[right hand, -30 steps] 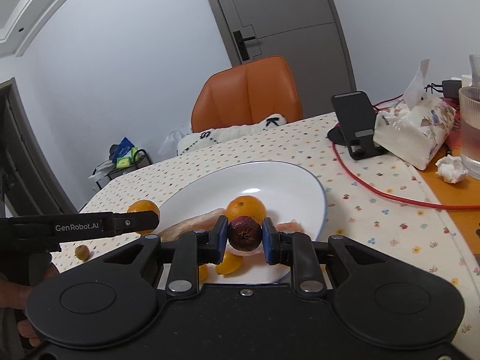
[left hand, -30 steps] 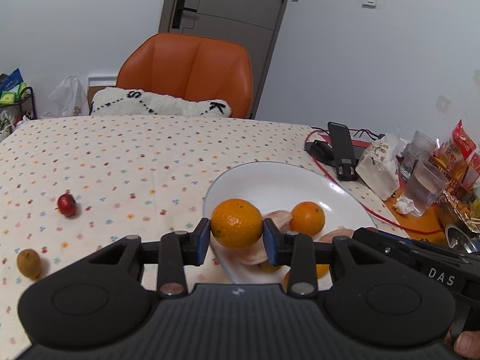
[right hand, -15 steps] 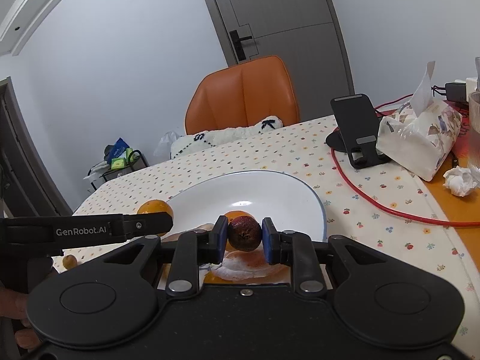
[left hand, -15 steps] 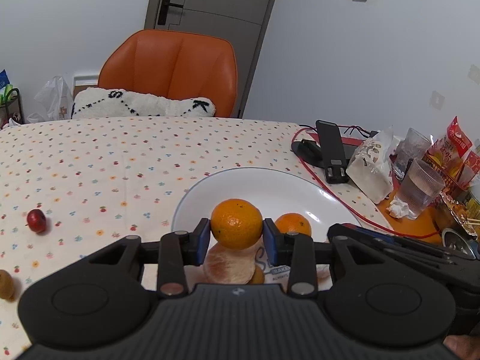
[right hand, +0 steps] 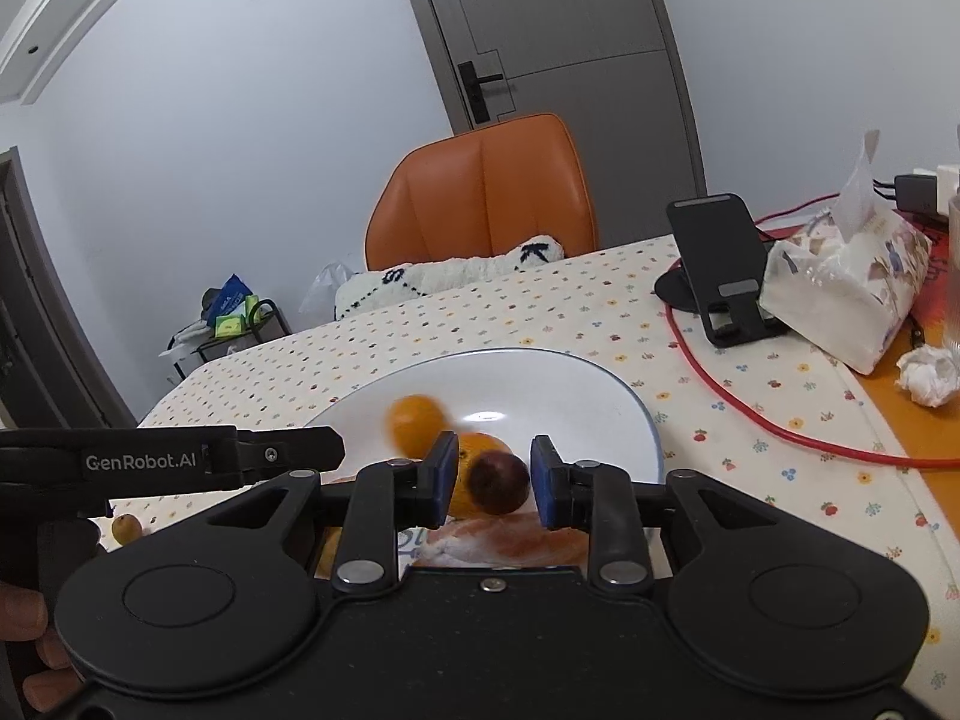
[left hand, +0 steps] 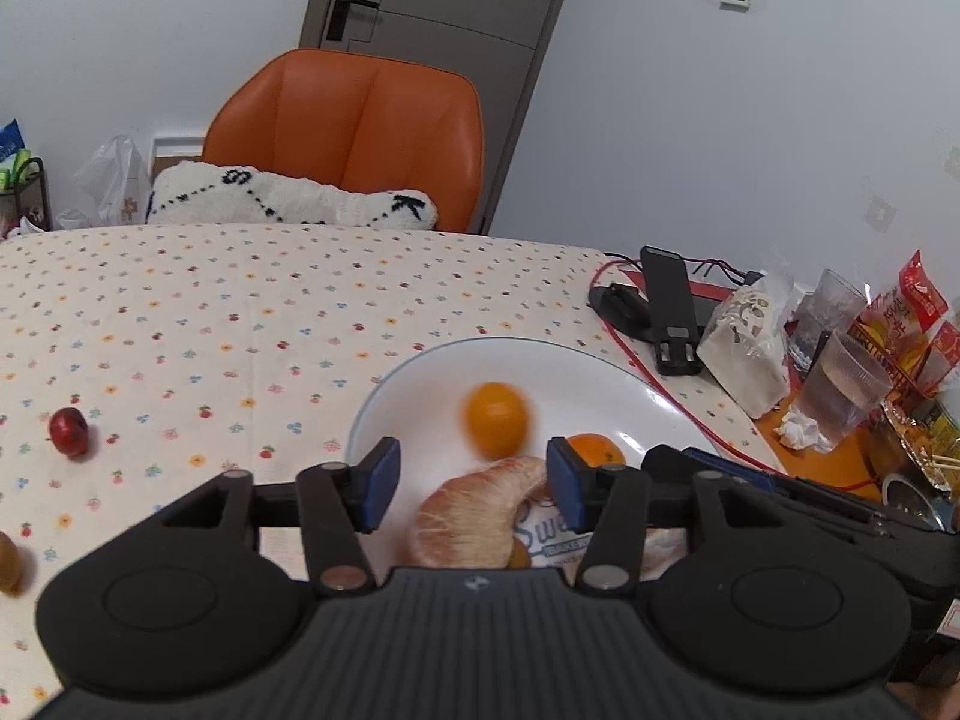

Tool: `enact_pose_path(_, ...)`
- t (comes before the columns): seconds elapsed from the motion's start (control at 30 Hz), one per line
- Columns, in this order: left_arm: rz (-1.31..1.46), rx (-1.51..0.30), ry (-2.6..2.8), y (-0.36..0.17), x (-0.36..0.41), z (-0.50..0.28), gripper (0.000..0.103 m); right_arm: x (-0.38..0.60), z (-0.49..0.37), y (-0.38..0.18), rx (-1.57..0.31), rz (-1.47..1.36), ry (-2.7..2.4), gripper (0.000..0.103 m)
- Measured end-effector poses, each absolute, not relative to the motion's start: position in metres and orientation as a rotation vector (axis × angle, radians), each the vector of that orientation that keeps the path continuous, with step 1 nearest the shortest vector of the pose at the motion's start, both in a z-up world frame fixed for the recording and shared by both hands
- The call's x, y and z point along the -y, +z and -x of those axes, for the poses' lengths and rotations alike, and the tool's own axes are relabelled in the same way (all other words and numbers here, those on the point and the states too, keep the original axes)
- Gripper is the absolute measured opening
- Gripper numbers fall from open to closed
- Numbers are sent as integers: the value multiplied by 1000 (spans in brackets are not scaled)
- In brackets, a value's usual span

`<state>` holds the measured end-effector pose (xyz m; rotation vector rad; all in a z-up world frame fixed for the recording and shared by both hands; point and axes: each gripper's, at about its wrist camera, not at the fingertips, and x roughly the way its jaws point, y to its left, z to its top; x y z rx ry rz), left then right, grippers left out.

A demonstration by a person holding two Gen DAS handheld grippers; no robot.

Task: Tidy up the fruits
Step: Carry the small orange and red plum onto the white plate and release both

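Note:
My left gripper [left hand: 471, 483] stands open above the white plate [left hand: 600, 360]. A blurred orange [left hand: 495, 420] is loose over the plate, clear of both pads. A second orange [left hand: 594, 449] and a peeled citrus segment [left hand: 480, 516] lie in the plate. My right gripper [right hand: 495, 480] is open too, over the plate's near rim [right hand: 651, 438]. A blurred dark red fruit [right hand: 498, 481] sits loose between its jaws, nearer the right pad. The right wrist view also shows the loose orange [right hand: 414, 423] and the left gripper [right hand: 288, 450].
A small red fruit [left hand: 69, 432] and a brown one [left hand: 9, 552] lie on the dotted cloth to the left. Phone stand [left hand: 669, 312], tissue pack [left hand: 750, 348], red cable [right hand: 750, 414], cups [left hand: 846, 390] and snack bags crowd the right. An orange chair [left hand: 354, 132] stands behind.
Both grippers have opened. The orange has left the left gripper and is dropping into the plate; the dark red fruit has come loose between the right jaws.

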<state>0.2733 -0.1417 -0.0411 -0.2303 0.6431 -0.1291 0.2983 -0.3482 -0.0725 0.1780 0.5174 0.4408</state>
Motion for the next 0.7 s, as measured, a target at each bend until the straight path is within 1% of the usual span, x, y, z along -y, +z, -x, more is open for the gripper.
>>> enact_pose_path(0.1,232,-645,-120,-41,136,-270,57,346,-298,-71,-520,-180,436,29)
enact_pose_path(0.17,233,-646,-111,-41,132,-267,58,345,-297,-70,-520,-183,437,31)
enact_pose_path(0.2,235,-646,-107,-41,130,-265,60,344,-296,-69,-519,-182,437,34)
enact_pose_path(0.27,237,-644,-97,-40,125,-261,63,340,-293,-67,-515,-172,434,45)
enact_pose_path(0.3,235,-643,-92,-40,122,-259,65,338,-291,-66,-511,-162,429,53)
enact_pose_path(0.37,225,-636,-78,-39,116,-255,70,333,-287,-63,-495,-142,429,59)
enact_pose_path(0.43,224,-625,-55,-37,108,-250,78,329,-285,-61,-495,-136,437,62)
enact_pose_path(0.57,238,-621,-7,-34,91,-242,83,317,-282,-57,-491,-128,453,67)
enact_pose_path(0.63,240,-621,17,-33,83,-238,86,311,-281,-56,-489,-120,465,74)
enact_pose_path(0.7,237,-623,37,-33,76,-235,88,305,-279,-56,-490,-117,471,76)
